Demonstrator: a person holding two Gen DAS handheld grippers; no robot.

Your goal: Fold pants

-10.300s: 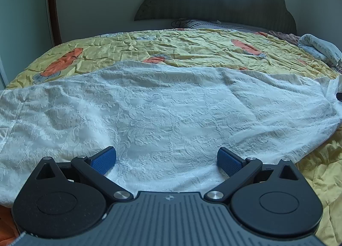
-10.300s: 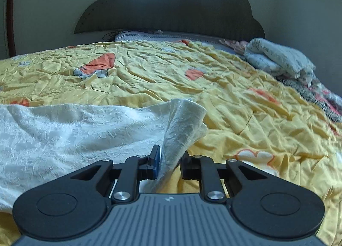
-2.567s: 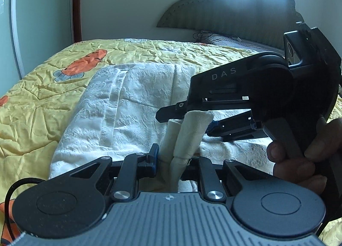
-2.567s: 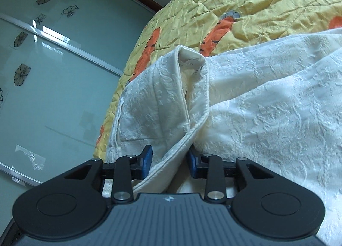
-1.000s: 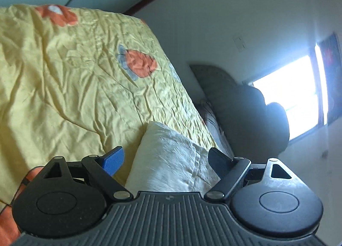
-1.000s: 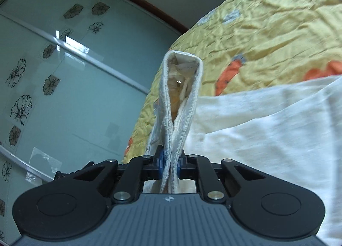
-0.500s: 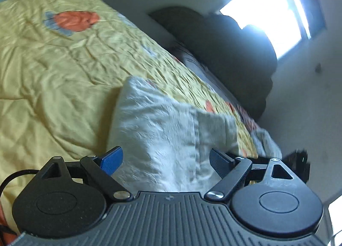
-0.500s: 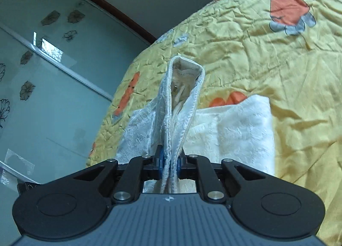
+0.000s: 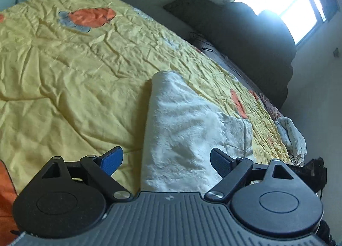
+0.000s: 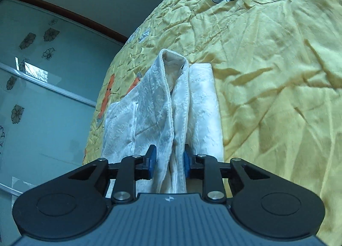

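The folded white pants (image 9: 183, 130) lie on my crumpled yellow bedspread (image 9: 70, 71), headboard (image 9: 245, 38) under a bright window (image 9: 284, 0). My left gripper (image 9: 166, 160) hovers with jaws spread wide. My right gripper (image 10: 168, 160) has jaws opening, waistband (image 10: 174, 79) between them, beside flowered glass doors (image 10: 36, 79).

Pants (image 9: 181, 130) on bed (image 9: 74, 88), prob. mid-bed.

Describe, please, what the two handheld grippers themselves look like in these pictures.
Both match: the left gripper and right gripper have black linkage arms with silver pivot pins, two round black housings, a ribbed grey body bearing a small white mark, and blue pads on the fingers. No sleeve or hand shows.
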